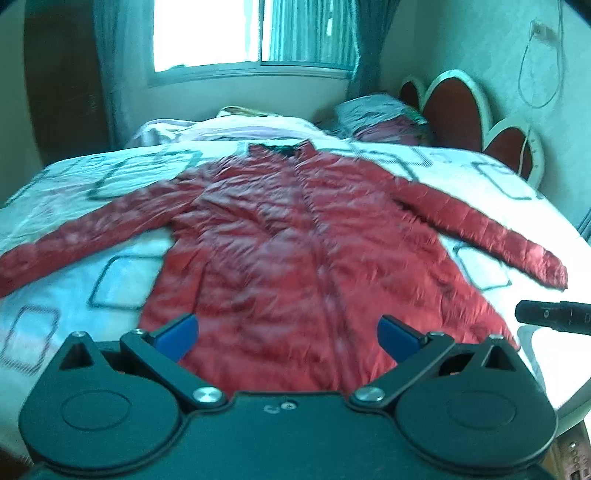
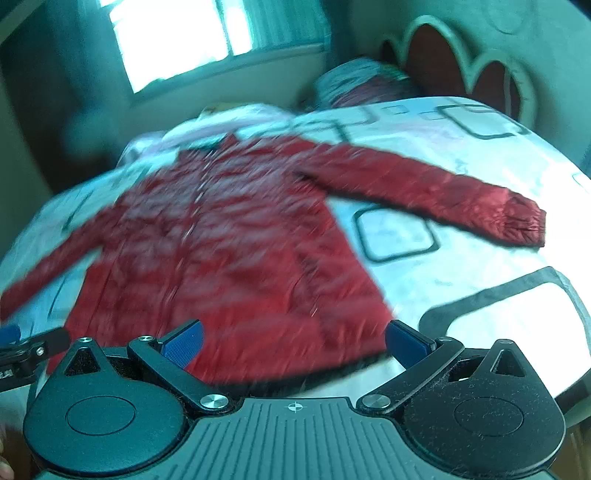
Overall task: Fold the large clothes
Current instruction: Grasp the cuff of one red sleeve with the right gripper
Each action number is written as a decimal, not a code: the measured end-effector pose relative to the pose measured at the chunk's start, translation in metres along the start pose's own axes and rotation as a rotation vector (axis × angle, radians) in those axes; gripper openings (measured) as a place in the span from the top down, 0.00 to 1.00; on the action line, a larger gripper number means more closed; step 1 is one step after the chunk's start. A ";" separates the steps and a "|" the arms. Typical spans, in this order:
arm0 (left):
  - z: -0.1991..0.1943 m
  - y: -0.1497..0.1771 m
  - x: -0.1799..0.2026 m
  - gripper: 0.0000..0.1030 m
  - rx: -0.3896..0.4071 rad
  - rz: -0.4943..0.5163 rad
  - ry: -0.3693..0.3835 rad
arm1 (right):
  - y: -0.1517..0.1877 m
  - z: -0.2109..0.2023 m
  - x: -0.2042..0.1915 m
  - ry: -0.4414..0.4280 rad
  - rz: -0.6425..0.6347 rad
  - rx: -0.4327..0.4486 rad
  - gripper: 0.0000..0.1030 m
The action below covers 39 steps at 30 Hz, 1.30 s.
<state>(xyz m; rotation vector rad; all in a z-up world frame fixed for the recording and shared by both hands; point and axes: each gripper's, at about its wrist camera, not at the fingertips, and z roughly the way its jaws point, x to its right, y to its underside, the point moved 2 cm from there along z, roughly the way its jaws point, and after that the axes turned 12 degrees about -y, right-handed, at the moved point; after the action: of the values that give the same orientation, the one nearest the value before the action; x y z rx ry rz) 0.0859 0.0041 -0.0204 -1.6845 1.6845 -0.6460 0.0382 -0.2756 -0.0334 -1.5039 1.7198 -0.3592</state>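
A red quilted jacket [image 1: 295, 236] lies flat on the bed, front up, collar toward the window, both sleeves spread out to the sides. My left gripper [image 1: 288, 338] hovers open over the jacket's hem, its blue pads [image 1: 177, 336] wide apart with nothing between them. The right wrist view shows the same jacket [image 2: 229, 236], with its right sleeve cuff [image 2: 517, 221] reaching toward the bed's edge. My right gripper [image 2: 295, 343] stands open above the hem's right corner, holding nothing. Part of the other gripper [image 1: 554, 317] pokes in at the right of the left wrist view.
The bed is covered by a white cover with dark square outlines [image 1: 118, 284]. A pillow and bundled bedding [image 1: 384, 118] lie by the scalloped red headboard [image 1: 458, 103] at the right. A window [image 1: 236, 33] with curtains is behind the bed.
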 end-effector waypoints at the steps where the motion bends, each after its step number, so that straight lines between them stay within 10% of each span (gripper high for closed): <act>1: 0.006 -0.006 0.003 0.00 -0.002 0.009 0.021 | -0.007 0.003 0.006 0.018 0.005 0.017 0.00; 17: 0.104 -0.069 0.094 0.05 -0.030 0.085 0.160 | -0.068 0.016 0.192 0.239 0.375 0.259 0.01; 21: 0.122 -0.089 0.124 0.04 -0.026 0.094 0.147 | -0.066 0.040 0.245 0.200 0.538 0.262 0.55; 31: 0.163 -0.126 0.156 0.03 -0.078 0.088 0.097 | -0.057 0.069 0.306 0.102 0.778 0.323 0.55; 39: 0.199 -0.144 0.101 0.06 -0.121 0.053 -0.023 | -0.119 0.077 0.292 0.210 0.537 0.363 0.82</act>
<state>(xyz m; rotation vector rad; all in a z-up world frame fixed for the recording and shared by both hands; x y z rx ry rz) 0.3347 -0.0817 -0.0559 -1.7171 1.7772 -0.5070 0.1860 -0.5534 -0.1133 -0.7294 2.0111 -0.5198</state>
